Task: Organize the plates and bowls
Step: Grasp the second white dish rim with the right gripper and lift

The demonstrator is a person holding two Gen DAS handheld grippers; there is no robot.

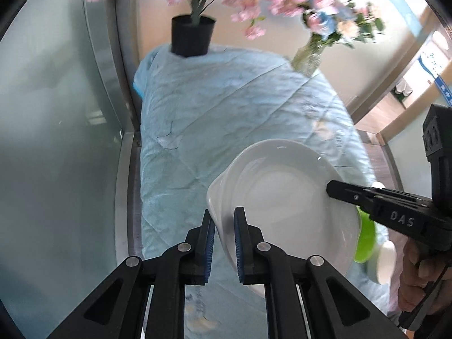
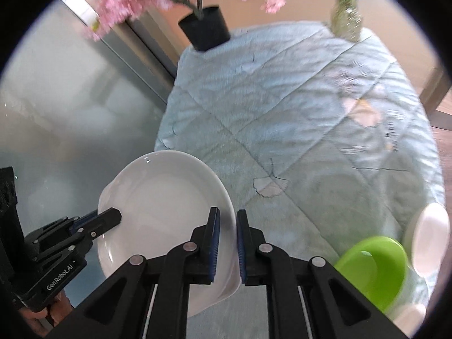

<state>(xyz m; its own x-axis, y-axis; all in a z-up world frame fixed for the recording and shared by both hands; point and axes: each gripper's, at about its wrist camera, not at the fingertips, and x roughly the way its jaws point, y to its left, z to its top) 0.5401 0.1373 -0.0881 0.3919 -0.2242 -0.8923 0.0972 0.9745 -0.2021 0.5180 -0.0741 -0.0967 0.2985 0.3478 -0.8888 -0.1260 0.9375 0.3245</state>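
Above the quilted table (image 2: 282,107), left gripper (image 1: 224,243) and right gripper (image 2: 228,243) each clamp the empty white plate's (image 2: 163,197) rim.

Left wrist view: looking steeply down along own fingers (image 1: 224,243), close above the white plate (image 1: 282,197). Right wrist view: looking down likewise from the opposite rim of the plate (image 2: 163,206). Sharing the plate, quilted cloth (image 1: 226,107), black pot (image 1: 192,35), green bowl (image 2: 373,271); each showing the other gripper.

Frosted glass wall (image 1: 56,113) — beige wall (image 2: 305,5) behind, wood floor (image 1: 375,113).
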